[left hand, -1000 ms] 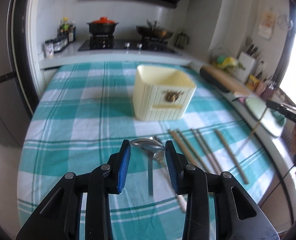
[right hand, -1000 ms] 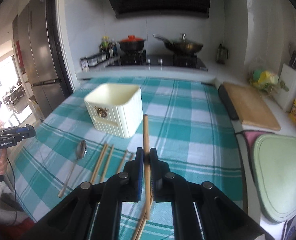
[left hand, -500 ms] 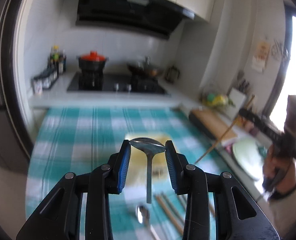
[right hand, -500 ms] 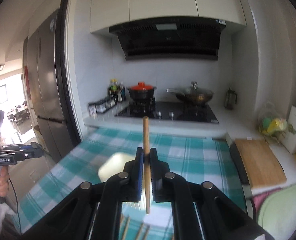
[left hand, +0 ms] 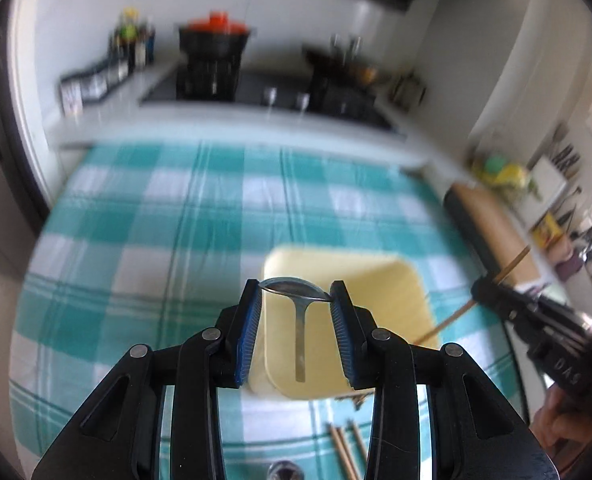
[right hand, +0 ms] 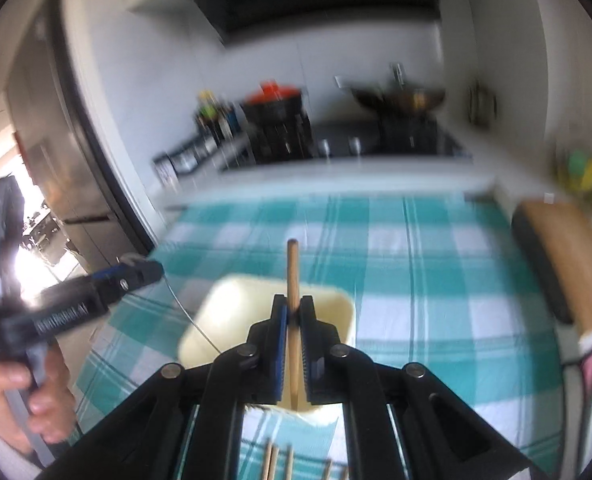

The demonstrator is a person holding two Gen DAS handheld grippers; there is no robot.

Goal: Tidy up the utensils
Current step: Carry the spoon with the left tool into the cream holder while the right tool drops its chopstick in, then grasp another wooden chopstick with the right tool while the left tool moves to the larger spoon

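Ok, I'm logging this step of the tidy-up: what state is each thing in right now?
Left hand-held gripper: shut on spoon.
Spoon: lifted, gripped by its bowl, handle hanging over the bin.
Right hand-held gripper: shut on chopstick.
Chopstick: lifted, upright.
Cream bin: open-topped.
Spare chopsticks: lying on the cloth.

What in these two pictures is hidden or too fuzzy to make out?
- Left wrist view: second spoon, cut off by the bottom edge.
- Right wrist view: loose chopsticks, mostly hidden behind the right gripper.
- Both views: stove pots, motion-blurred.
- Container: its inside is partly blocked by the gripper.
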